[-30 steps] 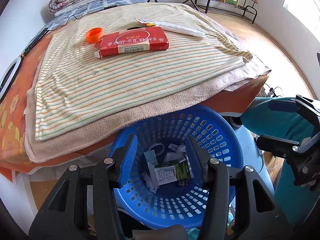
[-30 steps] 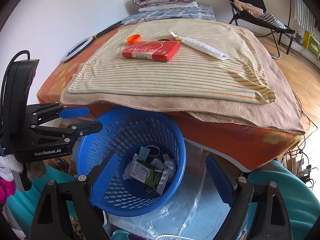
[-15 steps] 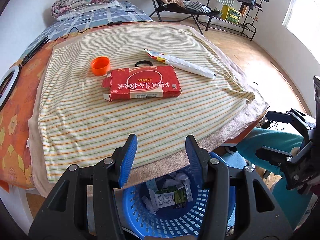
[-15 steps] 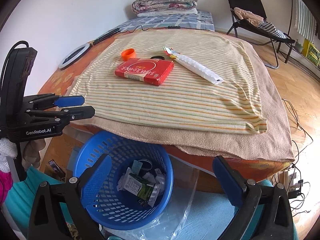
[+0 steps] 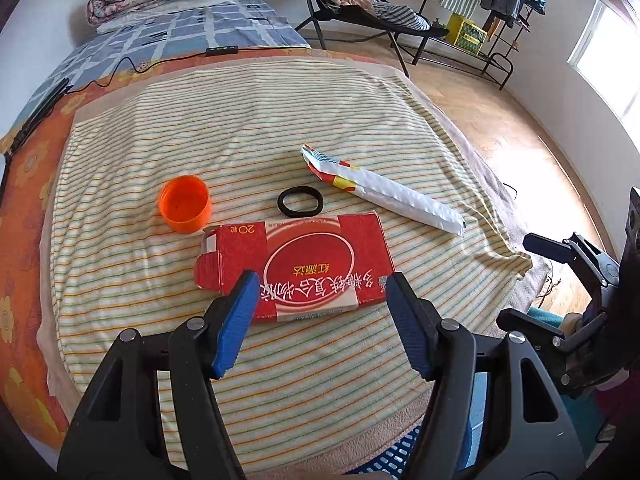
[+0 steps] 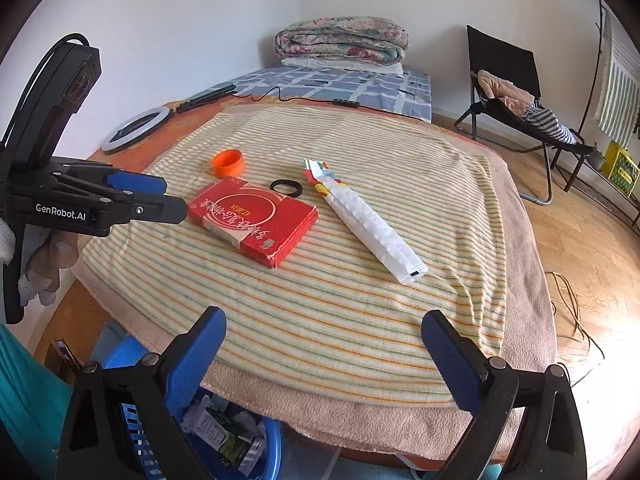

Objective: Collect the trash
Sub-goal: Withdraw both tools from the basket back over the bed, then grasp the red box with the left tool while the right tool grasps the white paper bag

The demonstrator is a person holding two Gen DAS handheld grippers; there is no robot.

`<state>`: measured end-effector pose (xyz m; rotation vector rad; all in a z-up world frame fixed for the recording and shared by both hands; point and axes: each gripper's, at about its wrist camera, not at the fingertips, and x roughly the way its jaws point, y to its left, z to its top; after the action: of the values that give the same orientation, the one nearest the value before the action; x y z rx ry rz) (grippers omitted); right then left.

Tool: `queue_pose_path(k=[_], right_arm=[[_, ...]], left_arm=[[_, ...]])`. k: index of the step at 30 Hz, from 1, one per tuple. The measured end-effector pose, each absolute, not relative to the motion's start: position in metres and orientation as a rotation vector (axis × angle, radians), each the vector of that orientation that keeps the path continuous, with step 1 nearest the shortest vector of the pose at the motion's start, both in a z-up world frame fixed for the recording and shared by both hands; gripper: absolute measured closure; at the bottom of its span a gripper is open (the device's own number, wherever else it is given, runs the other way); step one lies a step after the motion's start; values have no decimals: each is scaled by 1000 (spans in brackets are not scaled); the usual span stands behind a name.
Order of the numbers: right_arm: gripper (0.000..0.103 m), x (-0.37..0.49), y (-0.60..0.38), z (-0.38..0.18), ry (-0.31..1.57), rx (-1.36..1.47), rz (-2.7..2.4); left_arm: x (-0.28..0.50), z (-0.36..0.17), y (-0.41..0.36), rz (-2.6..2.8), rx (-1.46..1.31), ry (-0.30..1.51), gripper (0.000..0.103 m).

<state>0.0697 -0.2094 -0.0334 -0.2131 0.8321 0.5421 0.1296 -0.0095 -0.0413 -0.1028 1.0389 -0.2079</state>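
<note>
Both grippers have swung up from over the blue basket [image 6: 256,446] to the bed [image 5: 24,184] — basket now at the bottom of both views, below the bed's near edge, scraps already in it. Left gripper [image 5: 320,312] fingers have just been opening; nothing between them, released. Right gripper [image 6: 324,354] fingers spread wide, empty, hovering over the near edge of the striped blanket [image 6: 400,152].

Trash left on the blanket, all around its middle: red box [image 5: 296,268], orange cap [image 5: 185,203], black ring [image 5: 300,201], white wrapper [image 5: 396,198].

Red box lies flat, long side facing the near edge, one end flap open on the side towards the cap. In the left view it sits just past the fingertips, roughly centred between them, not touching. Looks like empty thin card — light, stiff-ish but will crush if squeezed hard. I'd pinch across the short width at mid-length, away from the loose flap; the blanket is soft, so the fingers can dig under the edge.

Wrapper is limp film, likely slippery — grab mid-length. It lies angled towards the bed's right edge, nearer the right gripper but well apart from it.
</note>
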Motion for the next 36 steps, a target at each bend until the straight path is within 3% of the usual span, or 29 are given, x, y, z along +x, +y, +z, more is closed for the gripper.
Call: queue_pose_path(k=[15, 26, 31, 36], right_arm=[[9, 146, -235, -47, 941, 35, 537], [12, 167, -235, -51, 967, 55, 539], [14, 175, -237, -52, 969, 77, 532], [14, 177, -241, -55, 980, 92, 530]], left_arm=[[222, -94, 8, -203, -208, 1199, 36], [164, -90, -6, -317, -184, 1239, 35], [131, -84, -31, -355, -39, 1227, 20], [107, -85, -62, -374, 123, 1212, 17]])
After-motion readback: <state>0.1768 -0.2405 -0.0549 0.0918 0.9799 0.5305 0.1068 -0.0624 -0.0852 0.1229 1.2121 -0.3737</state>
